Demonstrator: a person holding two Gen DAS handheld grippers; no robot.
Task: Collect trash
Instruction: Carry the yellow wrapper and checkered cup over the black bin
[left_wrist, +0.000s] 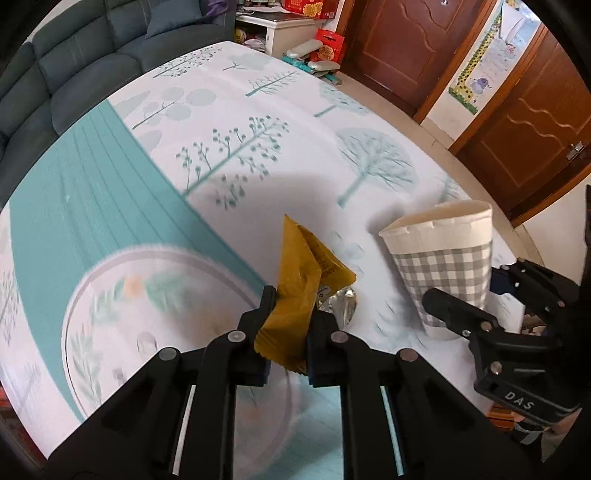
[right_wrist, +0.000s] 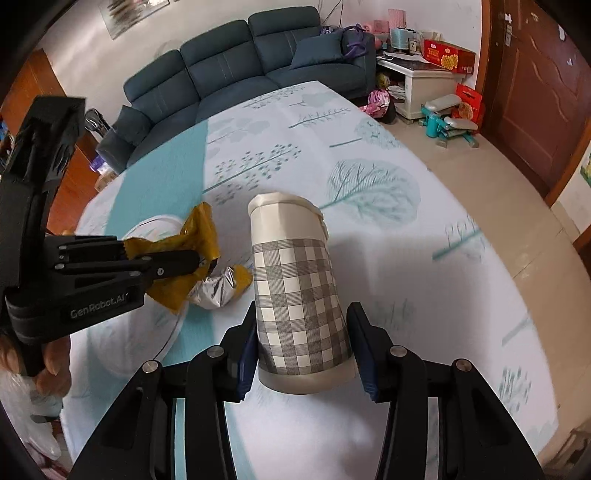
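Here the left gripper (left_wrist: 291, 306) is closed tightly on a mustard-yellow wrapper (left_wrist: 299, 280), with silver foil showing inside, above the table (right_wrist: 369, 258) just beside a floral plate (left_wrist: 122, 295). The right gripper (right_wrist: 301, 339) holds the grey checked paper cup (right_wrist: 295, 280) near its base, tilted, near the table's middle.

Left gripper (left_wrist: 291, 321), angled steeply down, is clamped shut on a yellow wrapper (left_wrist: 295, 280); right gripper (right_wrist: 303, 354), beside it, grips a checked paper cup (right_wrist: 295, 288).
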